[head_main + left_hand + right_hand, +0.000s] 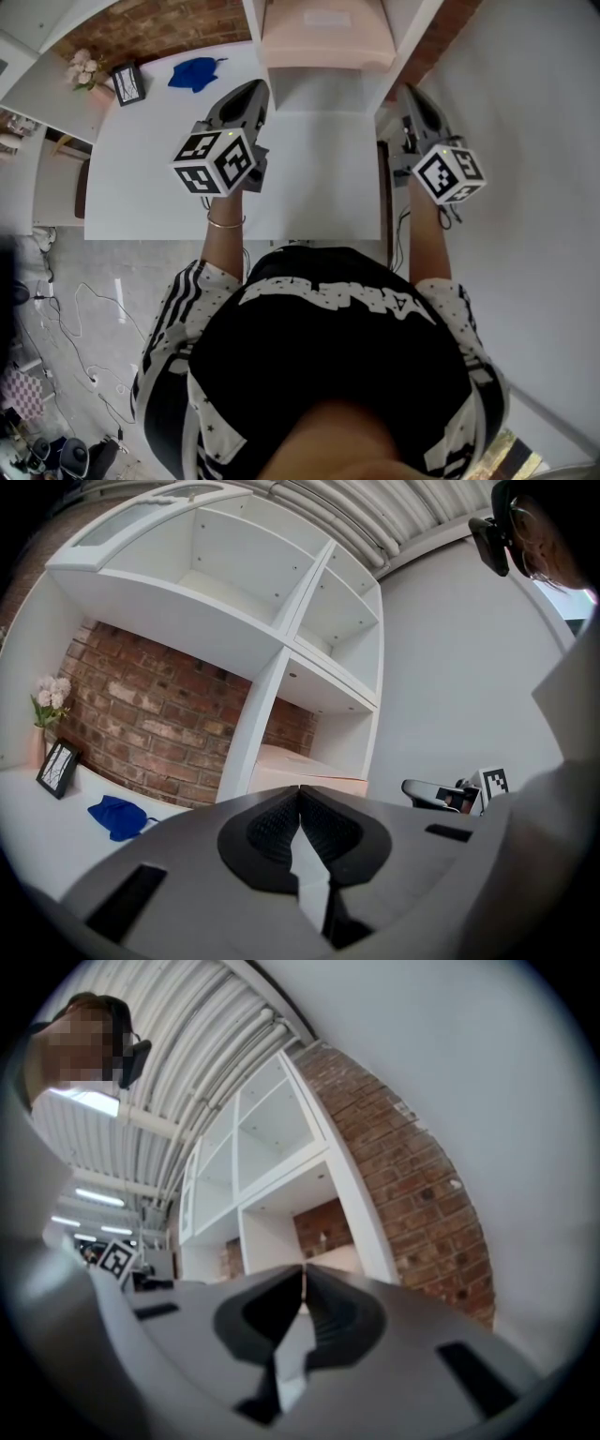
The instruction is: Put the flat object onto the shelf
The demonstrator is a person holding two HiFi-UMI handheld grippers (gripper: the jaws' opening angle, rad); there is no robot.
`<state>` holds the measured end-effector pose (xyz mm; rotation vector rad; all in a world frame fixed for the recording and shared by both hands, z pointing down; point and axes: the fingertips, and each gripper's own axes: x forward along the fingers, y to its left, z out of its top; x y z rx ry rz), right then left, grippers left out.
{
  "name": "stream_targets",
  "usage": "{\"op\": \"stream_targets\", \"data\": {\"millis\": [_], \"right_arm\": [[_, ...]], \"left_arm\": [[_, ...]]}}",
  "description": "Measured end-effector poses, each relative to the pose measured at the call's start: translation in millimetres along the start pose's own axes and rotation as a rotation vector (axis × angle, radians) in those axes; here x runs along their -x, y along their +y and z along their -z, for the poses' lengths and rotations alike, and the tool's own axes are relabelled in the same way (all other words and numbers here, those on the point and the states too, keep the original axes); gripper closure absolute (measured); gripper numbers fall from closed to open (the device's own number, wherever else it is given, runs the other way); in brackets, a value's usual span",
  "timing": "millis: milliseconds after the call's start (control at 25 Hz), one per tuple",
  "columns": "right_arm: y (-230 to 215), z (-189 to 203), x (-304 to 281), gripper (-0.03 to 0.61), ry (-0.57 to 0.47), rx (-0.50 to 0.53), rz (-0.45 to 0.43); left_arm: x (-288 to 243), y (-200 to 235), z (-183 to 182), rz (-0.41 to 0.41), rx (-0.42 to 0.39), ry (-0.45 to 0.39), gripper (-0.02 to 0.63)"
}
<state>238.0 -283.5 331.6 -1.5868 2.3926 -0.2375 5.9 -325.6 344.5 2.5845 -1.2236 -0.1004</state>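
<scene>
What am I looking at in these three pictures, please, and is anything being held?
A person holds a hand-held gripper in each hand; there is no robot arm. The head view looks down from a camera on their head and shows the left gripper and the right gripper. The other two views come from cameras riding on each gripper. On the white table lie a blue cloth, a framed picture and small flowers. A pale pink flat box sits in the bottom compartment of the shelf. Both grippers are shut and hold nothing.
</scene>
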Motion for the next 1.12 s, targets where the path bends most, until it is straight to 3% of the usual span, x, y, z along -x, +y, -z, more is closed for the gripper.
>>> {"op": "stream_targets", "data": {"millis": [1120], "right_arm": [[0.9,-2.7,3.0,0.549,0.012,0.027,-0.003]], "left_arm": [[-2.2,-4.6,-7.3,0.002,-0.002,-0.008,0.586]]}}
